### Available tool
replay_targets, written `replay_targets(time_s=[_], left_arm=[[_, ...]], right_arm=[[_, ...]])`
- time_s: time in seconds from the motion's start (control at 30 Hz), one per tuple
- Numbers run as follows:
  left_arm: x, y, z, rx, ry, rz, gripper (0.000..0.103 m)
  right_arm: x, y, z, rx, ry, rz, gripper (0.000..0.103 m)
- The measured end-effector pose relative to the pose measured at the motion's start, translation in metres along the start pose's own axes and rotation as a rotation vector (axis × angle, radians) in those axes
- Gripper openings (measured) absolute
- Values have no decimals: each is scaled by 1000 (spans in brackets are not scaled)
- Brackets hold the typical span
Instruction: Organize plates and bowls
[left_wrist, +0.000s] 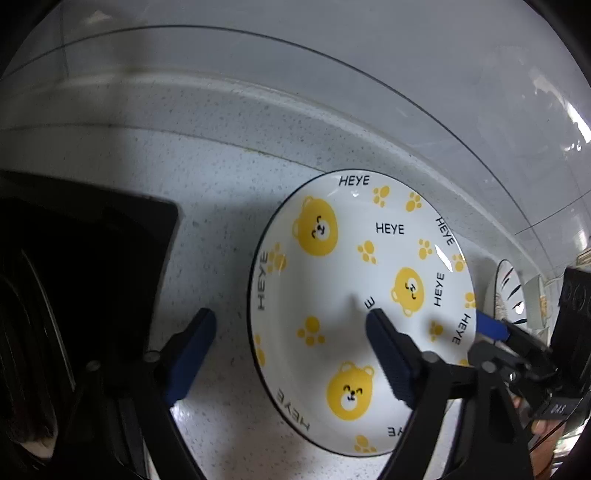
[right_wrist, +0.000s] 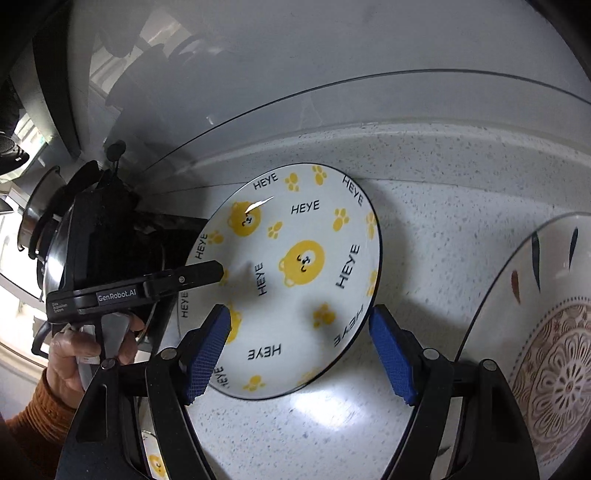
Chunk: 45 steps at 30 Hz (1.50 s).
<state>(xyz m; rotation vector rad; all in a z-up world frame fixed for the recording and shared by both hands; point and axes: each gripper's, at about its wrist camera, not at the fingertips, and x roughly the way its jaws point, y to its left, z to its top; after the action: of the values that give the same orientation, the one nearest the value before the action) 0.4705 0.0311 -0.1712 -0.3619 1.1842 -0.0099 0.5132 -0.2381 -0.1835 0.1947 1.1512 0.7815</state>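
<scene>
Both grippers stand wide and grip nothing: the left gripper straddles the left rim of the yellow bear plate, one finger over its well, while the right gripper hangs over its near edge. That plate lies flat on the speckled countertop, near a floral patterned dish.

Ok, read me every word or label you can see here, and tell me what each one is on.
"HEYE": printed many times across the bear plate, on its rim and middle.
"GenRobot.AI": on the side of the left claw, seen from the right wrist.
Small white print beside that label: too small to read.
Label on the right claw body, at the lower right of the left wrist view: blurred, unreadable.
</scene>
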Motion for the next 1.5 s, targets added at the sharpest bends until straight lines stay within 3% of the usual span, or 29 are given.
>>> replay_targets(time_s=[0.13, 0.2, 0.3, 0.37, 0.43, 0.63, 1.03, 1.27, 1.5], left_arm=[[2, -3, 4, 21, 1, -8, 66], [4, -5, 7, 27, 3, -4, 61], [4, -4, 9, 24, -6, 30, 50], [2, 2, 10, 4, -15, 68, 25], [1, 7, 12, -27, -11, 44, 22], [-6, 5, 3, -11, -32, 48, 20], [-43, -15, -30, 14, -121, 63, 19], [-89, -25, -75, 44, -177, 40, 19], [-114, -44, -132, 95, -170, 2, 19]], right_arm=[[5, -1, 9, -28, 22, -61, 52], [6, -4, 11, -33, 34, -99, 31], [8, -9, 11, -44, 48, -142, 14], [7, -12, 11, -51, 53, -155, 13], [6, -13, 12, -59, 50, -172, 13], [4, -13, 13, -72, 40, -220, 13], [-27, -7, 2, -78, -18, -207, 12], [-72, 16, -34, -100, -53, -207, 12], [-114, 36, -96, -82, -57, -215, 12]])
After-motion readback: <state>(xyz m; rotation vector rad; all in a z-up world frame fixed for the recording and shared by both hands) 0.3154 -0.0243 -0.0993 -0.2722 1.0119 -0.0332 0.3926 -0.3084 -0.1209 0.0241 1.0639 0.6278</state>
